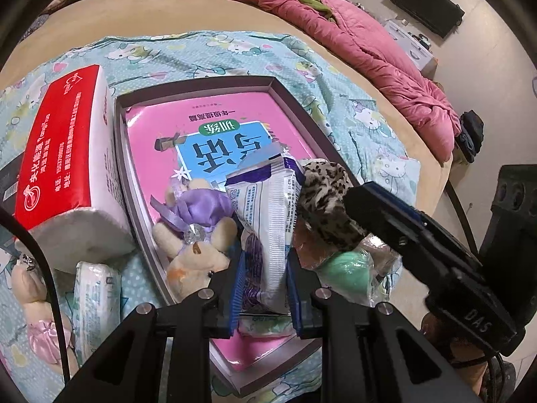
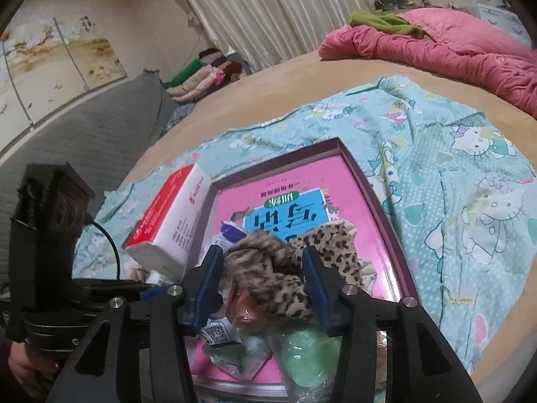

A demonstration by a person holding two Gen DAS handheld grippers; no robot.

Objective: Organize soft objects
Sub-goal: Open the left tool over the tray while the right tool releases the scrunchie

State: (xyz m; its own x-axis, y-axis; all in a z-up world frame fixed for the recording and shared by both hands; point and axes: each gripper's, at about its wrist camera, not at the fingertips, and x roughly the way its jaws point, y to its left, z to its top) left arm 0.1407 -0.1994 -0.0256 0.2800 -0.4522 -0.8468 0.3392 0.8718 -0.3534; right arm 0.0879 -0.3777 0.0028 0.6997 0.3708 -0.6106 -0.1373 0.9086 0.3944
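Soft items in shallow box [image 1: 285,99]

Left gripper [image 1: 265,280] clamps a tissue packet [image 1: 265,221]. Right gripper [image 2: 265,288] jaws part-spread around leopard-print cloth [image 2: 268,268], pads clear.

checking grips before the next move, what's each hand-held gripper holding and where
Left hand-held gripper: shut on the white-and-purple packet, at its lower end. Right hand-held gripper: open around the leopard-print cloth, holding nothing.

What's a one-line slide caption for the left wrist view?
Left gripper clamps a white-purple packet over the box; plush bear inside.
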